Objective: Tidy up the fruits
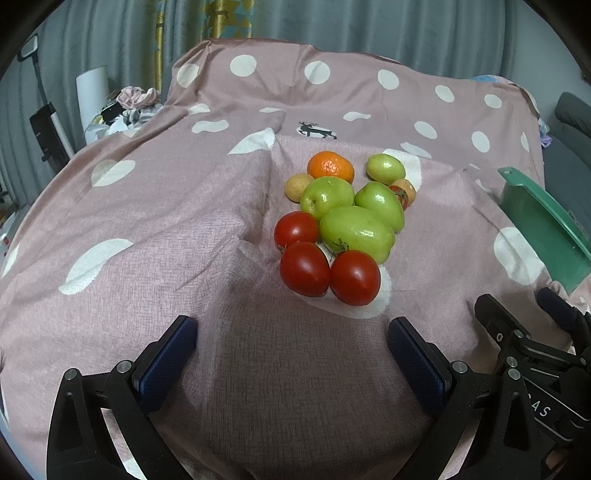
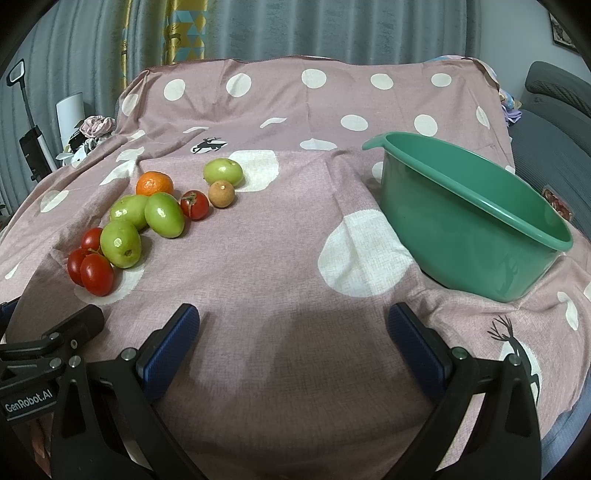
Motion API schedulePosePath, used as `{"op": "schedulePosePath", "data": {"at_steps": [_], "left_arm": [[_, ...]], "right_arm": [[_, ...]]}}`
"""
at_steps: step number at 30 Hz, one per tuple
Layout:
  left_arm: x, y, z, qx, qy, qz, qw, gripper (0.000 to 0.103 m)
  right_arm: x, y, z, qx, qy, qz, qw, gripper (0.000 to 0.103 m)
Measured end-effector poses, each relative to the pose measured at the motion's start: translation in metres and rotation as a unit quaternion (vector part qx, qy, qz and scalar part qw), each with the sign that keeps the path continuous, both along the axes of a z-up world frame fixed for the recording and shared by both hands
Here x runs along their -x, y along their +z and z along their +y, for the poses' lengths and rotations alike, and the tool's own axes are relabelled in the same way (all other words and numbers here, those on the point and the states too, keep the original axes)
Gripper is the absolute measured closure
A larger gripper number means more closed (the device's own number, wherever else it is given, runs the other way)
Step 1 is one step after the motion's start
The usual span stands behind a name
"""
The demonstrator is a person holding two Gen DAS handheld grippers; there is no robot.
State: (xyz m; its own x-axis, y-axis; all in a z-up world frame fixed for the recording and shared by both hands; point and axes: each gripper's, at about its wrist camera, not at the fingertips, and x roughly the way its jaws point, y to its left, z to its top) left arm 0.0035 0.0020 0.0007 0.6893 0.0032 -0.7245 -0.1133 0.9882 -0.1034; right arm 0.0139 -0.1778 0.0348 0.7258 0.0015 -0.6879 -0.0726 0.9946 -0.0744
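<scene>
A heap of fruit lies on a pink dotted cloth (image 1: 147, 221): several red tomatoes (image 1: 304, 267) (image 2: 96, 274), several green fruits (image 1: 356, 232) (image 2: 120, 243), an orange (image 1: 330, 167) (image 2: 154, 183) and a small brown fruit (image 1: 297, 186) (image 2: 221, 194). A green plastic basin (image 2: 480, 195) (image 1: 543, 221) stands empty to the right of the heap. My left gripper (image 1: 291, 347) hangs open just short of the nearest tomatoes. My right gripper (image 2: 293, 339) is open over bare cloth between heap and basin. Neither holds anything.
The cloth is wrinkled, with a raised fold (image 1: 258, 192) left of the fruit. Grey curtains (image 2: 332, 29) hang behind. A dark chair (image 2: 554, 96) stands at the right, and clutter with a white cylinder (image 1: 92, 99) sits at the far left.
</scene>
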Motion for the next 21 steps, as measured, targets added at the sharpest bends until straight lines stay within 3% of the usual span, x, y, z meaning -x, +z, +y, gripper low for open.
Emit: {"op": "schedulePosePath", "data": {"at_steps": [12, 21], "left_arm": [[0.003, -0.002, 0.0, -0.003, 0.005, 0.001, 1.0, 0.001], [0.002, -0.002, -0.001, -0.024, 0.051, 0.029, 0.998, 0.001]], "right_arm": [[-0.001, -0.003, -0.001, 0.001, -0.001, 0.002, 1.0, 0.0], [-0.01, -0.007, 0.003, 0.021, -0.015, 0.04, 0.999, 0.0]]}}
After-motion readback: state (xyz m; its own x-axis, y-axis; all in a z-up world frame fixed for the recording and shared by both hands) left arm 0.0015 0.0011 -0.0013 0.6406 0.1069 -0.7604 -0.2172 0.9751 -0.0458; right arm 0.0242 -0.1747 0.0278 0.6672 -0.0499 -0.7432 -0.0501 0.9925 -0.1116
